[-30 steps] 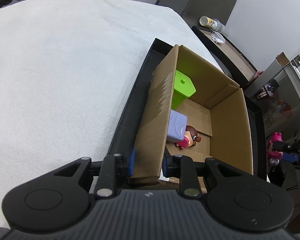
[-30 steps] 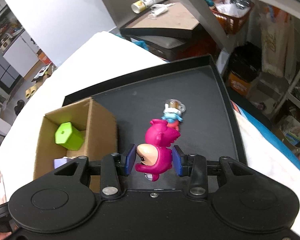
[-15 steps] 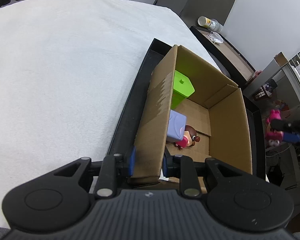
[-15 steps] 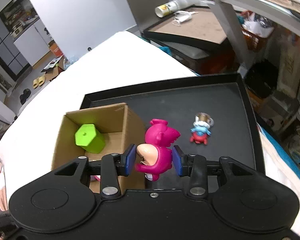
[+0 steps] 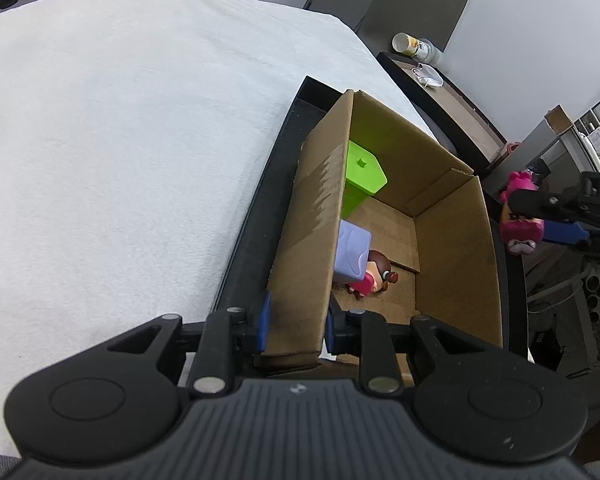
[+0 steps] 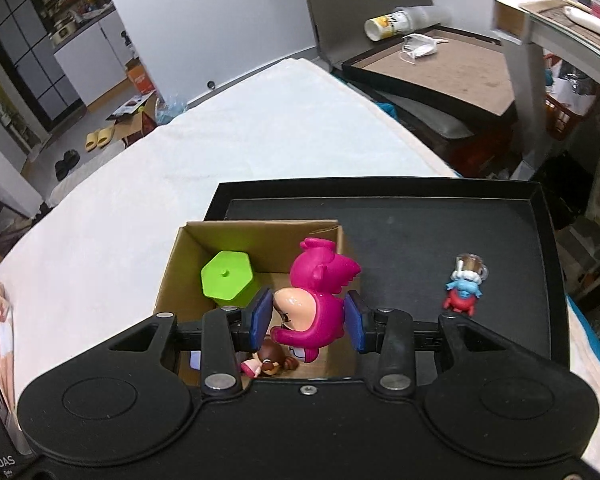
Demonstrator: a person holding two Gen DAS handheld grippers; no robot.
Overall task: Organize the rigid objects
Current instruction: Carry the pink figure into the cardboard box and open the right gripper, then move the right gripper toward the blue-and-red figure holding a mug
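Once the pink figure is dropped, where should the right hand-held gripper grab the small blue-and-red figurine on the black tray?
Grip the blue-and-red figurine across its blue middle, coming from above. It stands alone on the black tray, apart from the cardboard box, so both sides look open. The brown-topped head is probably too narrow to hold well, and the red base sits flat against the tray.

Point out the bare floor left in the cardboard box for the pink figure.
Free: the box floor along the right wall of the cardboard box, from the far corner to the near end. Crowded: the left wall, lined by the green hexagonal container, the lavender block and the small brown-haired figure. Outside the box, the black tray is bare except for the blue-and-red figure.
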